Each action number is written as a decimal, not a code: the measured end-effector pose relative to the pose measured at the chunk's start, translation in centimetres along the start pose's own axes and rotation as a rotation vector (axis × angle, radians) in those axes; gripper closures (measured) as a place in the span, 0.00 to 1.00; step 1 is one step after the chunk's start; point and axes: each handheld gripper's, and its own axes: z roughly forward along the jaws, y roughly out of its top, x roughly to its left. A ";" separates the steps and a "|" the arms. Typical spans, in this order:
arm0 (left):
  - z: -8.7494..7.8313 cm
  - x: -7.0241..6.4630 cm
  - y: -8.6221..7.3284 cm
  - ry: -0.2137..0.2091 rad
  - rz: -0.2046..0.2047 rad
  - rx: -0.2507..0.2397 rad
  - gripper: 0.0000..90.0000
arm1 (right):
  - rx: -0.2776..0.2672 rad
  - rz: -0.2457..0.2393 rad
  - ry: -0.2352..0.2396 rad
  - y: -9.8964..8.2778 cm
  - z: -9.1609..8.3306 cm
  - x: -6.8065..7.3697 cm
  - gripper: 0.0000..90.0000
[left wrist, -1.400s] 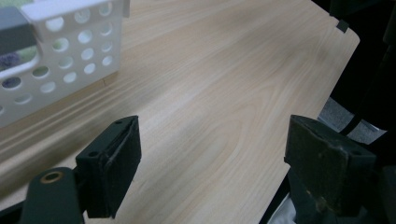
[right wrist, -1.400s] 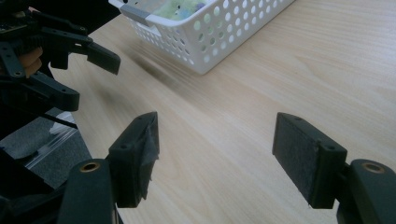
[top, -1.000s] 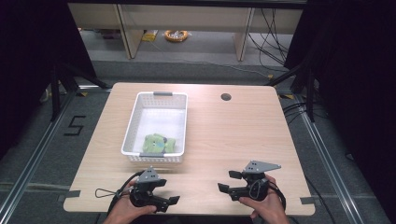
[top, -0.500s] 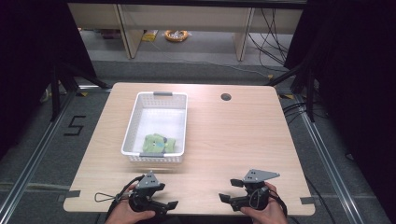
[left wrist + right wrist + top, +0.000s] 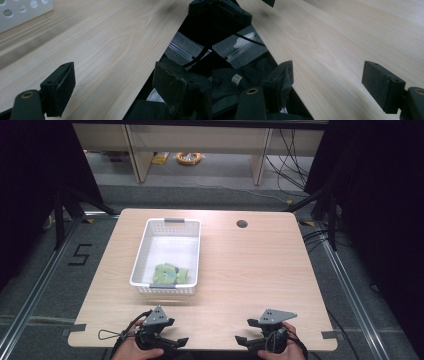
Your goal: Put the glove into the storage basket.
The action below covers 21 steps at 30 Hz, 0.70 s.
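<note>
Green soft toy (image 5: 170, 274) seen at near end of white perforated basket (image 5: 150, 232) on wooden table (image 5: 250, 270). Judged light, squashy, non-fragile; best pinched across bulging middle. Left gripper (image 5: 177, 341) and right gripper (image 5: 244, 332) held wide, nothing between jaws, near table's front edge.

Bare table (image 5: 250, 270) lies open ahead of both claws; only the white basket (image 5: 145, 240) blocks the left-centre.

I see a pale wooden table (image 5: 260, 270) with a round cable hole (image 5: 242, 224) at its far right and a white perforated basket (image 5: 150, 255) standing directly on its left half.
</note>
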 end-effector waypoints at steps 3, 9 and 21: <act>-0.1 -0.1 0.0 0.002 0.012 0.013 0.20 | 0.007 -0.009 -0.012 -0.1 0.1 0.2 0.29; 0.1 -0.4 -0.1 0.000 0.001 0.017 0.20 | 0.021 -0.037 -0.026 -0.3 0.2 0.4 0.29; 0.2 -0.3 -0.1 0.000 0.015 0.016 0.20 | 0.026 -0.032 -0.030 -0.3 0.3 0.3 0.29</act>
